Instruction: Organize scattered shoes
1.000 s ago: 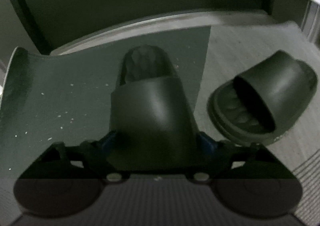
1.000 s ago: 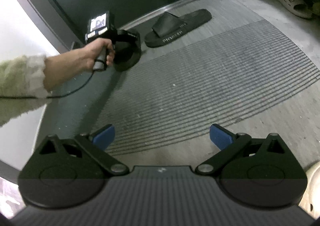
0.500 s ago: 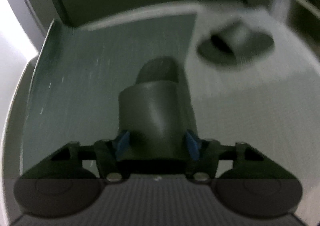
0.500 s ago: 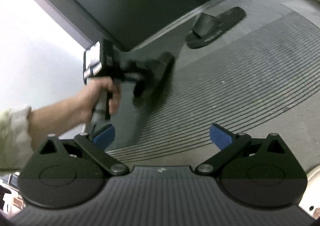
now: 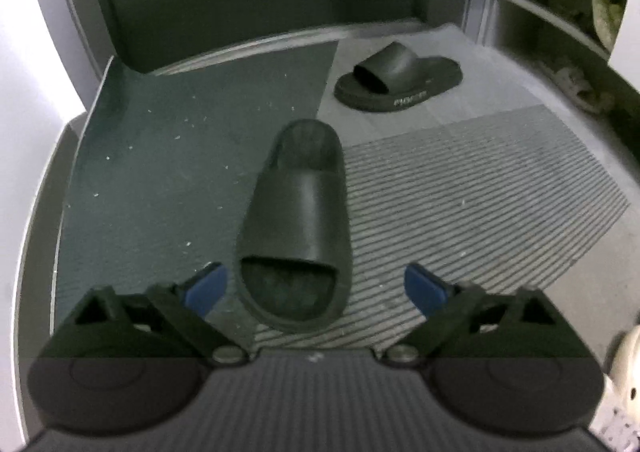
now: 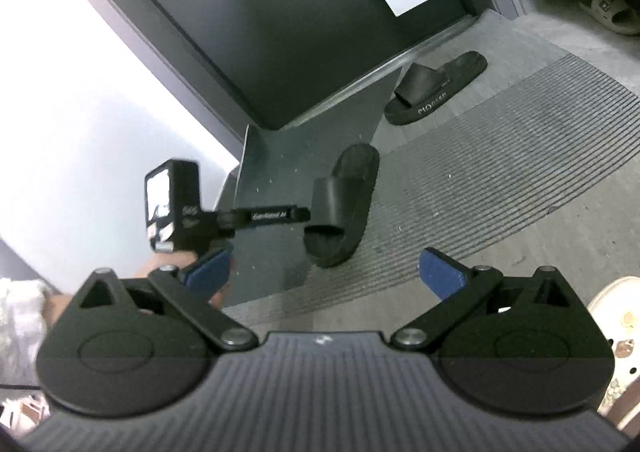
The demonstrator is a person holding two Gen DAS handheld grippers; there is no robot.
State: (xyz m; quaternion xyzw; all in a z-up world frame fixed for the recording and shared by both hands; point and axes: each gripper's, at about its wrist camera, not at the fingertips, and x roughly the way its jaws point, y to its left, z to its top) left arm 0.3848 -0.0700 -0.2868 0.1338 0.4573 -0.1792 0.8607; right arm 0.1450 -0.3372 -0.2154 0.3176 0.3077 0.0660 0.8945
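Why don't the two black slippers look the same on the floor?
The near slide lies between the open left gripper's fingers, half on the dark mat; the far slide sits by the door. The near one points lengthwise away; the far one lies sideways, showing white lettering. Both are black slides, upright.

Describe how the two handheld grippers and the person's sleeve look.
Both the left gripper and right gripper have black linkage fingers tipped with blue pads on a ribbed dark body. The left one carries a boxy black housing with white lettering. The sleeve is pale and fuzzy.
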